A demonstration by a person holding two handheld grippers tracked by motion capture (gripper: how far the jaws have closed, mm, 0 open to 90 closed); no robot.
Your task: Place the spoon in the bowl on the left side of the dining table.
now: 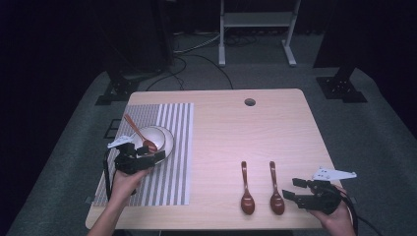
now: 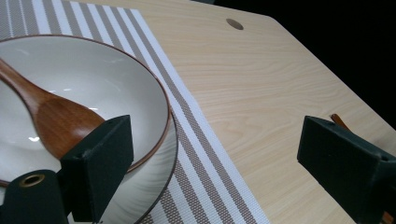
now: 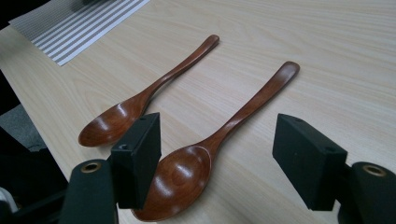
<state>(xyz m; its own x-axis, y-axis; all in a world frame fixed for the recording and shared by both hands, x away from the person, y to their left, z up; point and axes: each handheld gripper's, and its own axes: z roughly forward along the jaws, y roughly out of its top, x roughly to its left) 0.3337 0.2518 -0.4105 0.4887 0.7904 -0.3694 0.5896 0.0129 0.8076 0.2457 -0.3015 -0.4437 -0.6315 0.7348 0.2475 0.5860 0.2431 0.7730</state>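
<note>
Hovering low, right claw point(image 3: 215, 163) stands apart over the bowl of the nearer wooden spoon point(image 3: 205, 158), gripping nothing; second spoon point(image 3: 144, 100) lies just beyond its left pad. Left claw point(image 2: 210, 158) also apart, beside white bowl point(image 2: 93, 70) holding a third spoon point(image 2: 51, 116) on striped placemat point(image 2: 196, 140).

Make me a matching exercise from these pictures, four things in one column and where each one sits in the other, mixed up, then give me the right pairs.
Things
1. bowl
2. spoon in the bowl
3. two spoons
4. round hole

Places
A. side by side on the bare wood, in front of the right tongs
B. near the table's far edge
C. on the striped mat, by the left tongs
D. scoop down inside the white dish, handle sticking out over its rim

Pairs: 1-C, 2-D, 3-A, 4-B
</note>
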